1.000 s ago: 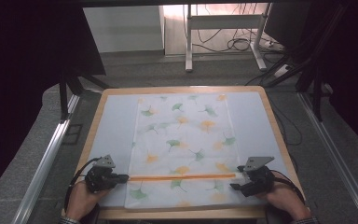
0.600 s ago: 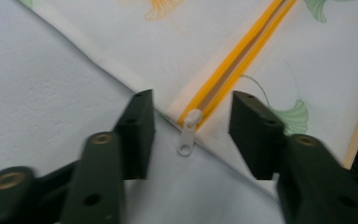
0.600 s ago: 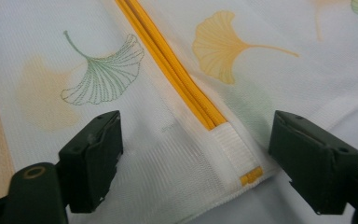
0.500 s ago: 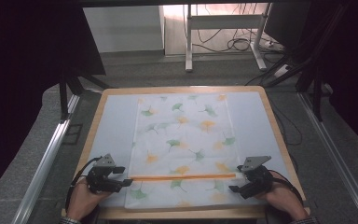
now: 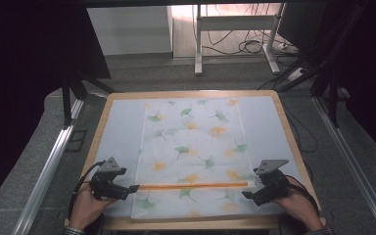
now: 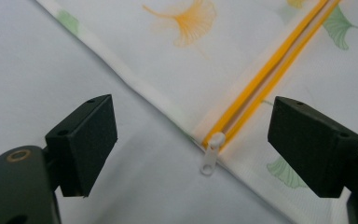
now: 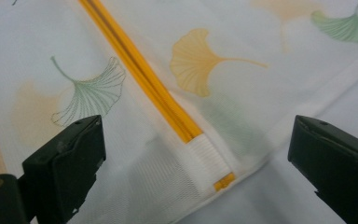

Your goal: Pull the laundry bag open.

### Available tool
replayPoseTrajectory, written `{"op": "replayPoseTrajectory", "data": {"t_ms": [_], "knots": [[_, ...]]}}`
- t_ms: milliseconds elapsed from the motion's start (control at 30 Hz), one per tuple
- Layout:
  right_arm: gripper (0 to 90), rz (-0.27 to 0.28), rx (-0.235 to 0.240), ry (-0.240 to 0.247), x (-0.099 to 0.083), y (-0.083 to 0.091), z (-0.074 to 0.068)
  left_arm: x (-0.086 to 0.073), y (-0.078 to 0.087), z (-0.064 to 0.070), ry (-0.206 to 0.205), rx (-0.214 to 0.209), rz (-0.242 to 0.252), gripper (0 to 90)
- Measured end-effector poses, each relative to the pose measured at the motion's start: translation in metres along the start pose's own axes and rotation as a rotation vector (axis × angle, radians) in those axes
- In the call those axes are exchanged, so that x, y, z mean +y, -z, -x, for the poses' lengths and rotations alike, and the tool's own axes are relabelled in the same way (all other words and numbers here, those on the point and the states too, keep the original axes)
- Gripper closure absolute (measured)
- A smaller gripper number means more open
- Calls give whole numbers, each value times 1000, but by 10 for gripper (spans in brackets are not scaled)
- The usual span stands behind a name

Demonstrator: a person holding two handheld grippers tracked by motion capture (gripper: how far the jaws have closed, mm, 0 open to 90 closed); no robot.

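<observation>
A white mesh bag [image 5: 191,152] printed with green and orange ginkgo leaves lies flat on the table. An orange zipper [image 5: 191,186] runs across its near part. In the left gripper view its white zipper pull [image 6: 212,156] lies at the bag's edge, between my open jaws and untouched. My left gripper [image 5: 133,188] sits at the zipper's left end. My right gripper [image 5: 245,194] is open at the zipper's right end, where the orange zipper [image 7: 140,70] stops at a white fabric tab [image 7: 209,156].
The bag rests on a pale blue mat [image 5: 120,132] over a wooden table [image 5: 284,122]. Metal rails [image 5: 49,166] flank the table on both sides. Desk legs and cables [image 5: 245,44] stand on the floor beyond.
My left gripper has crept a little to the right, toward the bag's edge. The right gripper and the bag stay where they were.
</observation>
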State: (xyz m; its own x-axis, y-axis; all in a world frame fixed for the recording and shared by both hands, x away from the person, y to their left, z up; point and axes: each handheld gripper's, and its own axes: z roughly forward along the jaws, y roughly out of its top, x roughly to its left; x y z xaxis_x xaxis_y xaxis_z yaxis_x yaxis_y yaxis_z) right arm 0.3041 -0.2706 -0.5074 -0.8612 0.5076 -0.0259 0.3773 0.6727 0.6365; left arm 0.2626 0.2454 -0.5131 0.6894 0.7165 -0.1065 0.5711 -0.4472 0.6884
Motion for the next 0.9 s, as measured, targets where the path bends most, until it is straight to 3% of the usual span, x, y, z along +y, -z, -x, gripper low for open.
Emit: {"op": "replayPoseTrajectory", "data": {"t_ms": [133, 167, 300, 433, 533, 700, 867, 900], "knots": [[29, 29, 0, -25, 2, 4, 0, 5, 3, 0, 7, 13, 20, 85], [26, 39, -3, -37, 3, 8, 0, 9, 2, -1, 31, 23, 29, 70], [12, 54, -7, -80, 6, 13, 3, 16, 1, 5, 13, 35, 5, 33], [0, 75, -24, -116, 12, 18, 2, 24, 3, 12, 14, 10, 24, 25], [0, 93, -22, -144, 17, 21, -2, 29, 3, 21, -1, 22, 40, 15], [0, 111, -23, -134, 23, 21, -11, 30, 4, 28, 25, 30, 90, 0], [0, 126, -46, -108, 27, 21, -24, 22, 7, 34, 25, 13, 112, 0], [0, 125, -68, -92, 28, 22, -28, 16, 9, 35, 26, 12, 121, 0]]}}
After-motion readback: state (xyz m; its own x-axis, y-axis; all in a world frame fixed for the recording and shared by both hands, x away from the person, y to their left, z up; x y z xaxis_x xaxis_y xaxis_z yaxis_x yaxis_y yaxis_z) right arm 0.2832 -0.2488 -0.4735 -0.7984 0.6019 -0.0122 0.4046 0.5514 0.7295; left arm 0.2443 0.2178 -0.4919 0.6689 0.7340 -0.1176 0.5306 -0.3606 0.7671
